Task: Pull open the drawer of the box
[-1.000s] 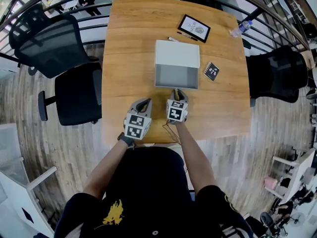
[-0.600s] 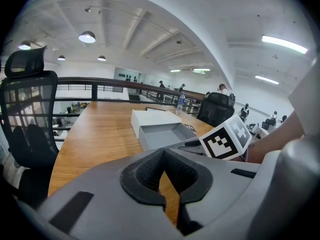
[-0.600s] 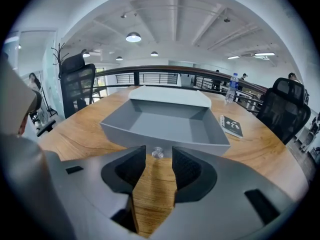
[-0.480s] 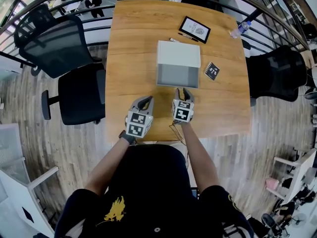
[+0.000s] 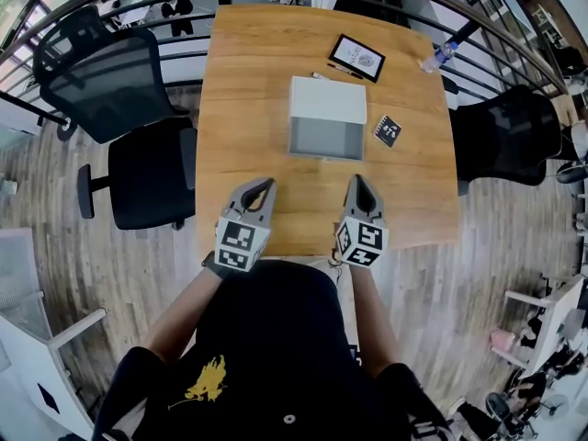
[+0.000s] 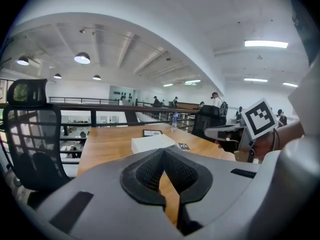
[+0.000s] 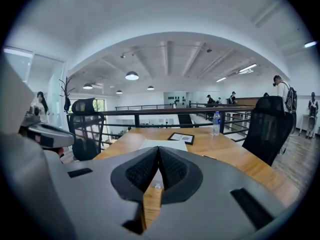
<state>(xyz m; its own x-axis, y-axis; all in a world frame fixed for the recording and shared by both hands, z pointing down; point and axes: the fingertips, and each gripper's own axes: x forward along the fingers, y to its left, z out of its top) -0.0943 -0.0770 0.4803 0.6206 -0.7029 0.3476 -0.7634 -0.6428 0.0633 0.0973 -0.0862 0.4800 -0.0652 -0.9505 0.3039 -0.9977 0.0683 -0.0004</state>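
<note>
Head view steeply down; gripper views low, near-level; all share box [image 5: 328, 101].

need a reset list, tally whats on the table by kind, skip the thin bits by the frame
box: 1
picture frame: 1
water bottle: 1
small black card: 1
total: 4

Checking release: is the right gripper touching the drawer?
Apart. Head view shows bare table between the right gripper and the open drawer; its jaws just closed, empty.
</note>
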